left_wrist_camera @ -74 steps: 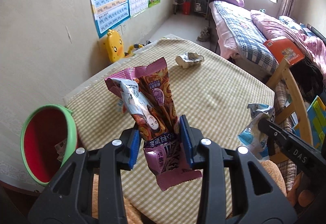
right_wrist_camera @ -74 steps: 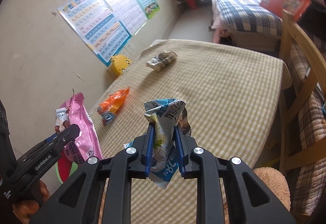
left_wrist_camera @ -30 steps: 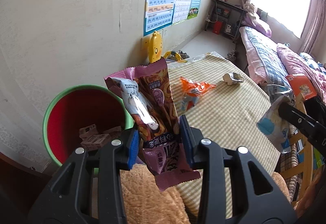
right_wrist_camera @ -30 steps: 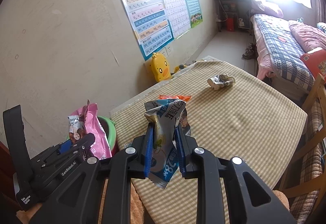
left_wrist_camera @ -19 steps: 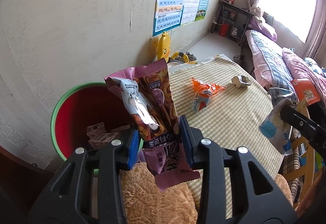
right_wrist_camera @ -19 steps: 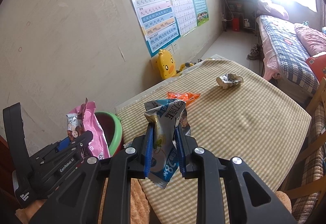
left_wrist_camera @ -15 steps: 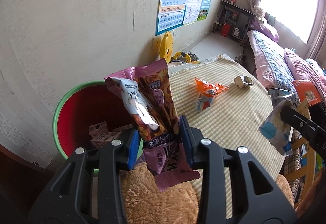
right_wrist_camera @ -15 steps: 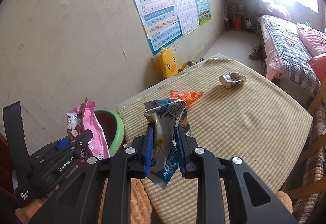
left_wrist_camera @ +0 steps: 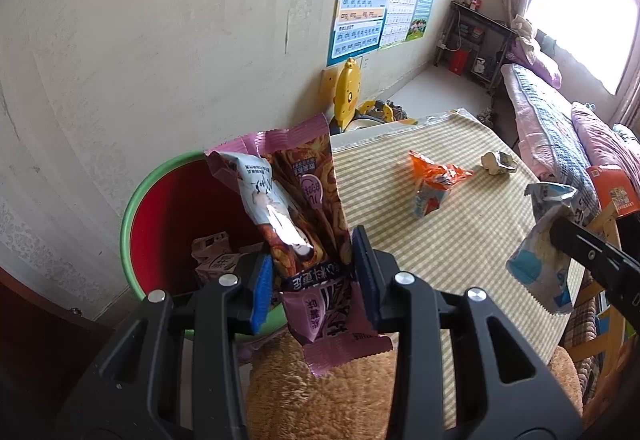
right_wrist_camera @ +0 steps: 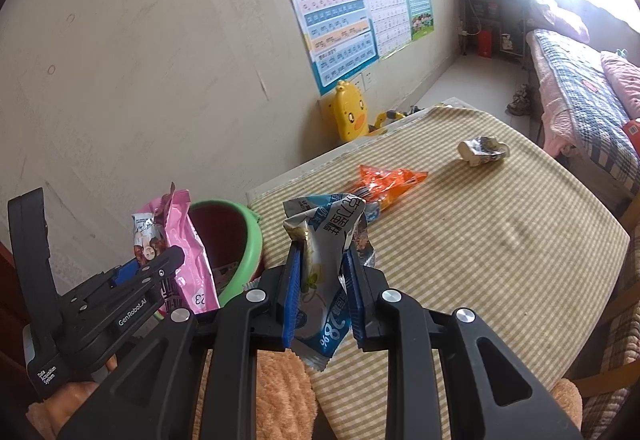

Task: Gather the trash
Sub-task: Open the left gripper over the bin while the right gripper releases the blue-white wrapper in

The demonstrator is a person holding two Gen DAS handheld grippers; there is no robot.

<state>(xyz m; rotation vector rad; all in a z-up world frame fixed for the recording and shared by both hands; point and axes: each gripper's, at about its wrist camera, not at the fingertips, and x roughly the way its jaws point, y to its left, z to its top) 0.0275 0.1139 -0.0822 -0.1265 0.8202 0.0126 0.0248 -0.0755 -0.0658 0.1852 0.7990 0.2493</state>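
Two wrappers ride clamped, the pink snack bag [left_wrist_camera: 308,215] in the left gripper [left_wrist_camera: 314,282] jaws and the blue packet [right_wrist_camera: 324,272] in the right gripper [right_wrist_camera: 322,294] jaws, both swung from over the tabletop [right_wrist_camera: 500,248] toward the bin [left_wrist_camera: 168,207] now just beyond the left jaws, so a drop looks next.

I see a table [right_wrist_camera: 500,264] covered by a green-checked cloth [left_wrist_camera: 472,240]. On it lie an orange wrapper [right_wrist_camera: 384,179], near the wall-side edge, and a crumpled white wrapper [right_wrist_camera: 482,150], farther along and well apart from it.
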